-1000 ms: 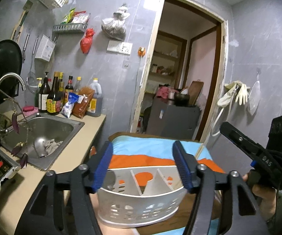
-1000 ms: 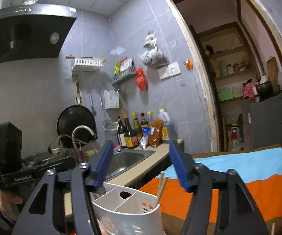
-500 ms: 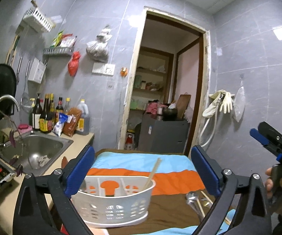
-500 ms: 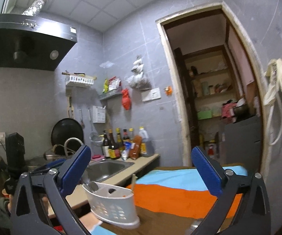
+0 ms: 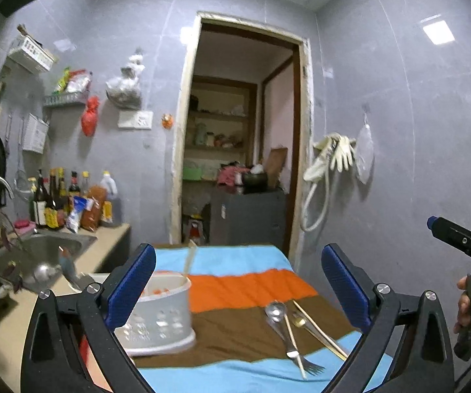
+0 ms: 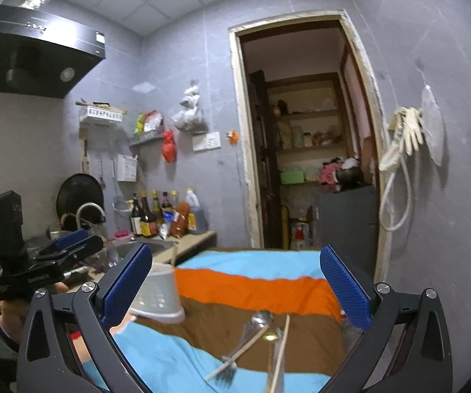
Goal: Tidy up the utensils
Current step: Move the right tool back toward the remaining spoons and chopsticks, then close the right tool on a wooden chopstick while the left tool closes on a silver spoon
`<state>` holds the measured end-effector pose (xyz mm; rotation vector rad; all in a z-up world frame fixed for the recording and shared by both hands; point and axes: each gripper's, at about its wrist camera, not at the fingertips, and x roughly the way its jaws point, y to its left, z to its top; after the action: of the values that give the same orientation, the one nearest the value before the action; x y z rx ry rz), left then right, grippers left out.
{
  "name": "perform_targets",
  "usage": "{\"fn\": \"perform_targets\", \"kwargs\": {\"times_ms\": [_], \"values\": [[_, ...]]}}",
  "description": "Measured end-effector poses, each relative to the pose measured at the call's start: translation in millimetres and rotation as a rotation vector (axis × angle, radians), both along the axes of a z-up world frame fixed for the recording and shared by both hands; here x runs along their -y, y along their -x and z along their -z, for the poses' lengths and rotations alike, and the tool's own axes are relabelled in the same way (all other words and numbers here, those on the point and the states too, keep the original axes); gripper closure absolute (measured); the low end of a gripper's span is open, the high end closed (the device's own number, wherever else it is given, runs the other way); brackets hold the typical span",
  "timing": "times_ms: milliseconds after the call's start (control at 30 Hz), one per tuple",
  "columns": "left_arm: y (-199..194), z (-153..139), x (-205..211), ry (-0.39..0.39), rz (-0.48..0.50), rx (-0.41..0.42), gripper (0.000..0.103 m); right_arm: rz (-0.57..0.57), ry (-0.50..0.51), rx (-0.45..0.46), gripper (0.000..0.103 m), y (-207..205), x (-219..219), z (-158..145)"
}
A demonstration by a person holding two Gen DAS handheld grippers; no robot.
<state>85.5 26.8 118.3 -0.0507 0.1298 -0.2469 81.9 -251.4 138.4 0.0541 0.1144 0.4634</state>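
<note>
A white slotted utensil caddy [image 5: 160, 314] stands at the left of the striped cloth [image 5: 251, 288], with one chopstick [image 5: 189, 258] upright in it. Loose on the brown stripe to the right lie a steel spoon [image 5: 275, 311], a fork [image 5: 304, 360], a small gold spoon [image 5: 299, 320] and a chopstick [image 5: 320, 330]. My left gripper [image 5: 238, 283] is open and wide, back from the caddy, with nothing between its pads. My right gripper [image 6: 235, 286] is open too. Below it lie the spoon [image 6: 261, 319], fork [image 6: 227, 371] and chopstick [image 6: 281, 350], with the caddy [image 6: 160, 294] behind its left finger.
A counter with a steel sink [image 5: 39, 255], tap and several sauce bottles [image 5: 58, 203] runs along the left. A doorway [image 5: 238, 150] opens behind the table, with a dark cabinet [image 5: 248, 216] in it. Gloves and a hose [image 5: 330, 157] hang on the right wall.
Both grippers opened wide and drew back from the caddy, which now stands free on the cloth. The loose spoons, fork and chopsticks came into view on the right.
</note>
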Motion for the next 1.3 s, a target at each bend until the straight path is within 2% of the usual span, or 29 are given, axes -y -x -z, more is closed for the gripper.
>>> {"fn": "perform_targets", "kwargs": {"times_ms": [233,500,833,933,1000,1167,1267,1300], "values": [[-26.5,35.4,22.0,0.02,0.039,-0.075,0.004,0.054,0.029,-0.011,0.0,-20.0,13.5,40.1],[-61.4,67.6,36.5,0.009,0.032,-0.141,0.004,0.079,0.071,-0.007,0.0,-50.8,15.6,77.8],[-118.4,94.5,48.6,-0.032,0.089,-0.272,0.004,0.071,0.092,-0.176,0.002,-117.6,24.6,105.2],[-135.1,99.4,49.4,-0.034,0.106,-0.306,0.004,0.058,0.106,-0.229,0.009,-136.5,22.7,112.4],[-145.1,102.7,50.4,-0.038,0.118,-0.323,0.004,0.048,0.106,-0.264,0.019,-148.3,21.3,117.7],[-163.7,112.3,58.4,-0.059,0.151,-0.337,0.005,0.032,0.109,-0.33,0.036,-171.3,17.2,131.0],[-177.5,119.4,64.1,-0.073,0.181,-0.362,0.012,0.012,0.116,-0.386,0.047,-183.4,14.9,138.2],[-182.5,121.7,65.8,-0.076,0.197,-0.378,0.018,0.009,0.116,-0.398,0.051,-186.0,15.1,138.8]]}}
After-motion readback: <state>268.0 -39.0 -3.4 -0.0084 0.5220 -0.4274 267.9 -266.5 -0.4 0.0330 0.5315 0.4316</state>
